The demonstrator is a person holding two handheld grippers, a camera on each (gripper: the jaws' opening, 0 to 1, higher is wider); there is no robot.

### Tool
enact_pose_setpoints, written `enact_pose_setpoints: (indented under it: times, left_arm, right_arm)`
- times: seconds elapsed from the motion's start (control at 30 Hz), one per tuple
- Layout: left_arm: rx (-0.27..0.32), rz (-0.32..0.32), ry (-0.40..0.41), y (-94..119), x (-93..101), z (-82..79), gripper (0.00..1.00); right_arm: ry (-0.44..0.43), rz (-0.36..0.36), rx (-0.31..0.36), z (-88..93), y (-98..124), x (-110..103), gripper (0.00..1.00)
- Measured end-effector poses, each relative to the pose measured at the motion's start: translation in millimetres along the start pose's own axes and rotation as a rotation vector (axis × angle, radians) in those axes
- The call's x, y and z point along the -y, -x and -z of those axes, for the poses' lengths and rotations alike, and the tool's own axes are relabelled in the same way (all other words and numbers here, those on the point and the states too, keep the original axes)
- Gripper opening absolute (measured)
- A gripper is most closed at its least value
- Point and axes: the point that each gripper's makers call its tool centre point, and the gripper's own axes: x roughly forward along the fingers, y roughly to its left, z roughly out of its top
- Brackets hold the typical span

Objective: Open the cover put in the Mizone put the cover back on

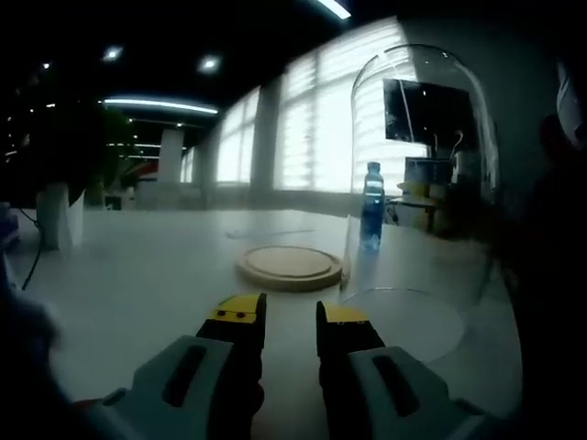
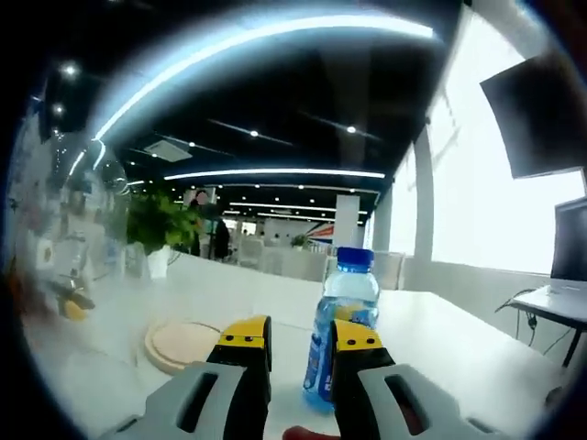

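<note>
Two grippers were at work, neither holding anything. The left gripper (image 1: 291, 323) hung just above the table (image 1: 147, 275), its jaws a narrow gap apart with only bare tabletop between them. Just beyond its tips lay the round wooden base (image 1: 289, 266), uncovered. To the right of the base stood the clear glass cover (image 1: 424, 183), resting upright on the table, already lifted off. Through the glass the blue bottle (image 1: 371, 206) was visible, standing farther back.

In the right gripper view, the right gripper (image 2: 300, 341) had its jaws slightly parted, the bottle (image 2: 341, 321) upright just beyond them, not yet gripped. The wooden base (image 2: 179, 344) lay to its left. Judged so, the first step was done; placing the bottle and replacing the cover remained.
</note>
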Motion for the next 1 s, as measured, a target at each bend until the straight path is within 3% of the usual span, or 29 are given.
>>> enact_pose_setpoints:
  times: [0.67, 1.0]
  left_arm:
    - [0.017, 0.005, 0.013, 0.7, 2.3, -4.1, 0.16]
    - [0.020, 0.028, -0.006, 0.9, 8.8, -4.0, 0.15]
  right_arm:
    - [-0.010, 0.063, 0.003, -26.4, -18.8, 34.6, 0.22]
    - [-0.055, 0.057, -0.018, -30.5, -50.0, 47.0, 0.28]
